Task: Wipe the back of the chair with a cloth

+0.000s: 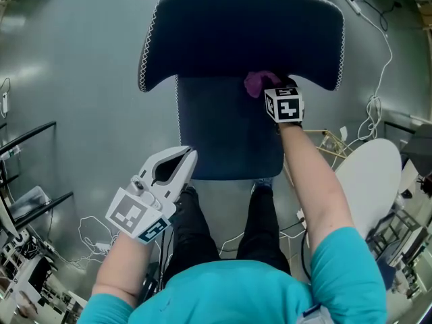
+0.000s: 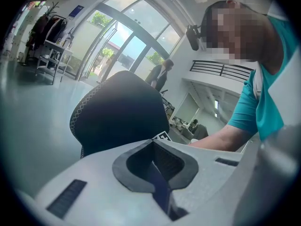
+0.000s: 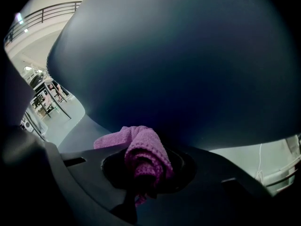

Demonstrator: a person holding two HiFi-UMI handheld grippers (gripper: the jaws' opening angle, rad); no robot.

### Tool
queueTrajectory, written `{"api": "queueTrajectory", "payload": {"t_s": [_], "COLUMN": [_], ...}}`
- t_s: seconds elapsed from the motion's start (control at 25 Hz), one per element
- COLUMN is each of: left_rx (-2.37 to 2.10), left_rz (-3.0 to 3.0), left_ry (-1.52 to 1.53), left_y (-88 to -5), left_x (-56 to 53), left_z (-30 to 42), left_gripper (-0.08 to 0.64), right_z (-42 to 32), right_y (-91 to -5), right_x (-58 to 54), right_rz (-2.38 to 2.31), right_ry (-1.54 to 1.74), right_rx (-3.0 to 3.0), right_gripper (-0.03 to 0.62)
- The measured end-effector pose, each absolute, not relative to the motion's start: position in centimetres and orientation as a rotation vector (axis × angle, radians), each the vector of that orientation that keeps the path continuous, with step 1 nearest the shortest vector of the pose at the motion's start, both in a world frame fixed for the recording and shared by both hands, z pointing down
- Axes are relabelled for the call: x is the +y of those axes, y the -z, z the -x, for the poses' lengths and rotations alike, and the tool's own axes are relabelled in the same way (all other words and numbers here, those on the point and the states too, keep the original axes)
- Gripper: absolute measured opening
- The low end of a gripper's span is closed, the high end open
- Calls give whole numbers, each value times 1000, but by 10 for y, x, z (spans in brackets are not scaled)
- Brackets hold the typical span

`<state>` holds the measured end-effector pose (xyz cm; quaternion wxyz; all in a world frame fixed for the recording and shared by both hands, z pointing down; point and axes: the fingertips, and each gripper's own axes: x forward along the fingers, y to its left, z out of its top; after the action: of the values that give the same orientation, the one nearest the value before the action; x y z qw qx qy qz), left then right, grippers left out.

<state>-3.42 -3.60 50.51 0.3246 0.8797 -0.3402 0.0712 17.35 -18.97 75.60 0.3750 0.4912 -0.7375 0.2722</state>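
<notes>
Grey floor (image 1: 81,66), open hall. My right gripper (image 1: 271,86) is clamped on the cloth (image 1: 255,83), held against the back (image 1: 236,32) low and right of centre. The back's long axis runs left-right. My left gripper (image 1: 183,157) is closed and empty, near the seat (image 1: 223,140).

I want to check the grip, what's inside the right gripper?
A bunched purple cloth, clamped in the right gripper, by the chair back. Its pinched end is hidden between the jaws.
</notes>
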Motion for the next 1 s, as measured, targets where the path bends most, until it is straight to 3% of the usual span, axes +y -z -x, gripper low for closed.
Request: {"api": "queueTrajectory", "payload": {"t_s": [1.0], "left_rx": [-857], "left_rz": [-2313], "left_ry": [-196], "left_y": [-511], "left_x": [-35], "left_z": [8], "left_gripper": [3], "right_z": [-265], "right_y": [-767], "right_x": [-184], "right_rz": [-1370], "right_ry": [-706], "right_rx": [-1760], "right_gripper": [58]}}
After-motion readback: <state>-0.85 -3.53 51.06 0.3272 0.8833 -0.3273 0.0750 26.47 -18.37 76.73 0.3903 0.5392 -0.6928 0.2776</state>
